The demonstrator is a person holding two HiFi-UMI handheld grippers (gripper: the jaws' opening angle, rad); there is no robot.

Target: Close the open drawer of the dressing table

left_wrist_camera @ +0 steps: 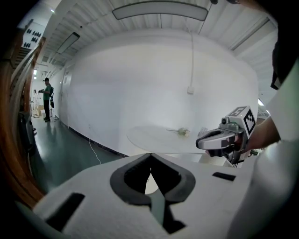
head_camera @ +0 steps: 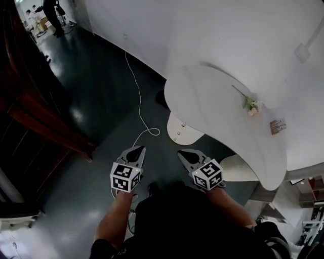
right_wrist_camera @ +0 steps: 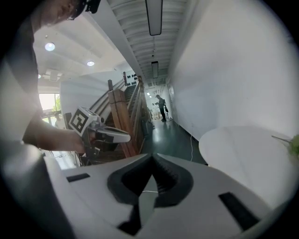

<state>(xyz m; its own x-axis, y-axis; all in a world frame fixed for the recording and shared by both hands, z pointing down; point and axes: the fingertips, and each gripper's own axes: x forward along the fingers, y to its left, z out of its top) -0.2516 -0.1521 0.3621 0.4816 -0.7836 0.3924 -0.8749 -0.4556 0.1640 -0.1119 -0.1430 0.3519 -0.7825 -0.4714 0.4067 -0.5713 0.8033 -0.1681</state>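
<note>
Grippers come first: my left gripper (head_camera: 135, 152) has its jaws pressed together with nothing between them, and my right gripper (head_camera: 186, 155) is the same, tips meeting and empty. Both hang side by side on the near side of the table (head_camera: 212, 96), apart from it and pointing towards it, above the dark floor (head_camera: 96, 86). The drawer (head_camera: 183, 130) juts out from under the table's near left edge, a rounded white piece with two small dark spots on its top. It sits just ahead of my right gripper, and neither gripper touches it. On the table top a flower (head_camera: 251, 105) lies towards the far right, with a small card (head_camera: 277, 126) near it, closer to the table's right rim. A white cable (head_camera: 139, 101) runs over the floor left of the table and loops close to the drawer. Under the table's near right end shows a ribbed white shape (head_camera: 238, 169); I cannot tell what it is. A white wall (head_camera: 212, 30) rises behind the table, dark wooden stairs (head_camera: 30, 101) stand well to the left of it, and a person (head_camera: 52, 12) stands far beyond it.
</note>
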